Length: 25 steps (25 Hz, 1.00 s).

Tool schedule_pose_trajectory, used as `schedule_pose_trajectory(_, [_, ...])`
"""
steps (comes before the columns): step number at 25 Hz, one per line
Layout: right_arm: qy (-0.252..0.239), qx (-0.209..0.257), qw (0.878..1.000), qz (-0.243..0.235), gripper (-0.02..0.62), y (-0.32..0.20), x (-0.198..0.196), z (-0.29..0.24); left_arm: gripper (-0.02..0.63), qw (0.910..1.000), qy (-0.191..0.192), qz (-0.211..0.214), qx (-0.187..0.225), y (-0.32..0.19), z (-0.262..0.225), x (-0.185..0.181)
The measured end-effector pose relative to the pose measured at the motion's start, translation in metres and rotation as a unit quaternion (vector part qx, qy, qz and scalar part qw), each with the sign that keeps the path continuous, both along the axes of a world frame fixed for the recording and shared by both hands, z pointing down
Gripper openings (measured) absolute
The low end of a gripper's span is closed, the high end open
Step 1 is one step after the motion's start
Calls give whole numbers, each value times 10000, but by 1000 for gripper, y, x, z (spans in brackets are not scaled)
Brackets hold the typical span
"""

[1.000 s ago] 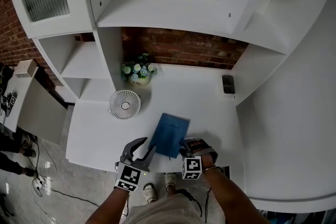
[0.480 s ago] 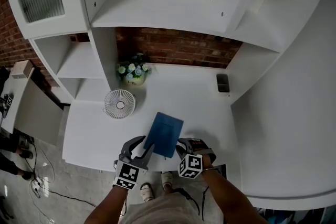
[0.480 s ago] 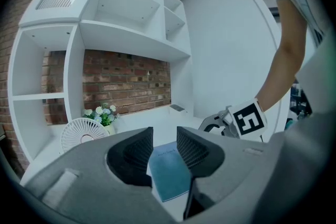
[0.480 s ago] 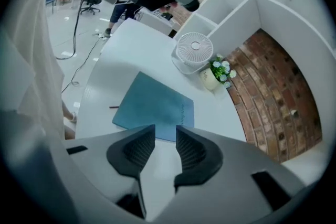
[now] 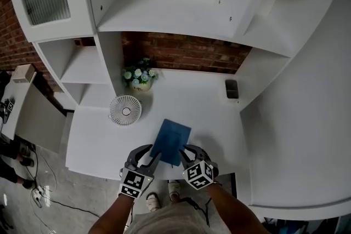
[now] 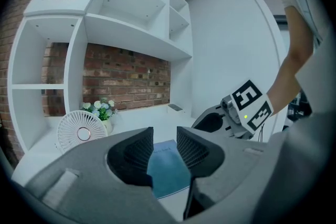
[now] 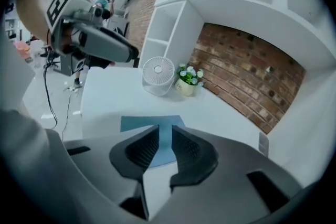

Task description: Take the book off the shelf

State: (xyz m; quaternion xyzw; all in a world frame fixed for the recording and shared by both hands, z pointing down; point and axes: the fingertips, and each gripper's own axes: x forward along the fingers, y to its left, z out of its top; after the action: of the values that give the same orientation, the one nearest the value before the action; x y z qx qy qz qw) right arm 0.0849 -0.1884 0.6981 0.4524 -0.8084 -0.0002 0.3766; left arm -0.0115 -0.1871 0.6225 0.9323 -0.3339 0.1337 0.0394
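Note:
A blue book (image 5: 171,138) lies flat on the white desk (image 5: 98,140), near its front edge. My left gripper (image 5: 148,154) hovers at the book's near left corner with its jaws apart and nothing between them; in the left gripper view the book (image 6: 167,170) shows through the gap of this gripper (image 6: 165,147). My right gripper (image 5: 185,152) is at the book's near right corner. Its jaws are closing, a narrow gap is left, and the pads press on nothing; the book (image 7: 142,123) lies on the desk below and beyond this gripper (image 7: 165,138).
A small white fan (image 5: 125,110) and a pot of flowers (image 5: 140,78) stand at the back left of the desk. A small dark holder (image 5: 232,89) sits at the back right. White shelves (image 5: 164,13) hang above a brick wall (image 5: 186,52).
My right gripper has moved left to the book's near right corner and its jaws have narrowed. The left gripper has barely moved. The book stays flat on the desk.

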Motion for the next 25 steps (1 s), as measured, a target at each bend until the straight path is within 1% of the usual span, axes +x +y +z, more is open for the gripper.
schedule_pose_trajectory(5, [-841,-22,9955,433,74,2,-4,-11,143,10000,11,34,-78,3,4,2])
schedule_pose_trajectory(9, [-1330,3,9893,605,61,7,-8,-17,141,9998,104,55,-179,4,6,3])
schedule_pose_trajectory(15, [-1895,59,9799,617,52,17,-21,-28,123,9996,159,72,-205,5,5,1])
schedule_pose_trajectory(19, [-2254,160,9725,572,35,24,-30,-40,93,9996,177,109,-193,7,4,1])
schedule_pose_trajectory(25, [-2583,148,9641,591,15,30,-38,-48,58,9994,183,129,-262,13,9,2])
